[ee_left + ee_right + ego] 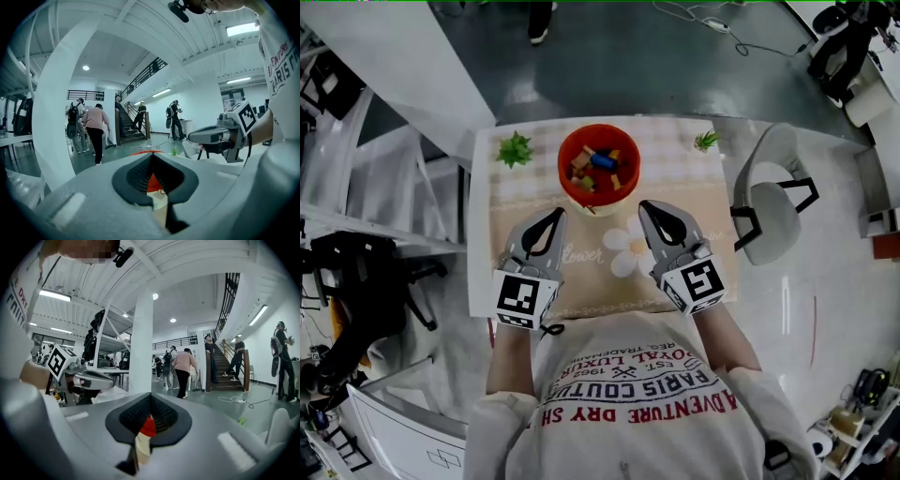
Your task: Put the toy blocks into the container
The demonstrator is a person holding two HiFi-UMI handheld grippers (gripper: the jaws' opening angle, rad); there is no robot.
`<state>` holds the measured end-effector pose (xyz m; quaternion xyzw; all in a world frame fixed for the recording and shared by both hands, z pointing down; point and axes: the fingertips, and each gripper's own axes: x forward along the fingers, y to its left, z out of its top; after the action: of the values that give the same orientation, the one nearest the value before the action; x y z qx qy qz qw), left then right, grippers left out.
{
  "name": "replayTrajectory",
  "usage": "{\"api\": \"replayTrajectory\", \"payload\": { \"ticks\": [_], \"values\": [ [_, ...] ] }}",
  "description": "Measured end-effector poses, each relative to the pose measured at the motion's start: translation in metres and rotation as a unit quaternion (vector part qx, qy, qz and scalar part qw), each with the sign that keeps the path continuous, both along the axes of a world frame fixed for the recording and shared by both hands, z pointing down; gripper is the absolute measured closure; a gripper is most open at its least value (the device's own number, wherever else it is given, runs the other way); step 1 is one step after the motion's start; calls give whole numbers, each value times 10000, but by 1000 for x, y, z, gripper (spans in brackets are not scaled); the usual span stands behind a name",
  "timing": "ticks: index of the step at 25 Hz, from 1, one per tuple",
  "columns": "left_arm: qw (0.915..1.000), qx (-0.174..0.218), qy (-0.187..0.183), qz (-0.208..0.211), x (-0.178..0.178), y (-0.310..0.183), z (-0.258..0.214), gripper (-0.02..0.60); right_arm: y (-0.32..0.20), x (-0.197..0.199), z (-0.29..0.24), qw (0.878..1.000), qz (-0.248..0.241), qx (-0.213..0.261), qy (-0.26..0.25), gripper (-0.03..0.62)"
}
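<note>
Red container [566, 155] holds jumbled blocks [601, 161], count unclear; left tongs [559, 214], right tongs [644, 206] closed

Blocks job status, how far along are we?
Done: the toy blocks lie in the red container, and no loose block shows on the mat. In hand: nothing. The left gripper and right gripper are both shut and empty, on the near side of the container. Left: apparently nothing, judging by the head view.
</note>
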<state>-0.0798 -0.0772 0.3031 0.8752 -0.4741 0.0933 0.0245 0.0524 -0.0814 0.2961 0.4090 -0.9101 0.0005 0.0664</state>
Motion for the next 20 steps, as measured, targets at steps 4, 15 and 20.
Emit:
{"api": "replayTrajectory", "payload": {
  "ticks": [4, 15, 20],
  "values": [
    [10000, 36, -26, 17, 2, 1, -4, 574, 2, 0, 0, 10000, -50, -9, 37, 594],
    [9999, 50, 101, 53, 8, 1, -9, 574, 1, 1, 8, 9998, 5, -125, 119, 594],
    [9999, -4, 101, 53, 7, 0, -6, 574, 0, 1, 10, 9998, -2, -173, 72, 594]
  ]
}}
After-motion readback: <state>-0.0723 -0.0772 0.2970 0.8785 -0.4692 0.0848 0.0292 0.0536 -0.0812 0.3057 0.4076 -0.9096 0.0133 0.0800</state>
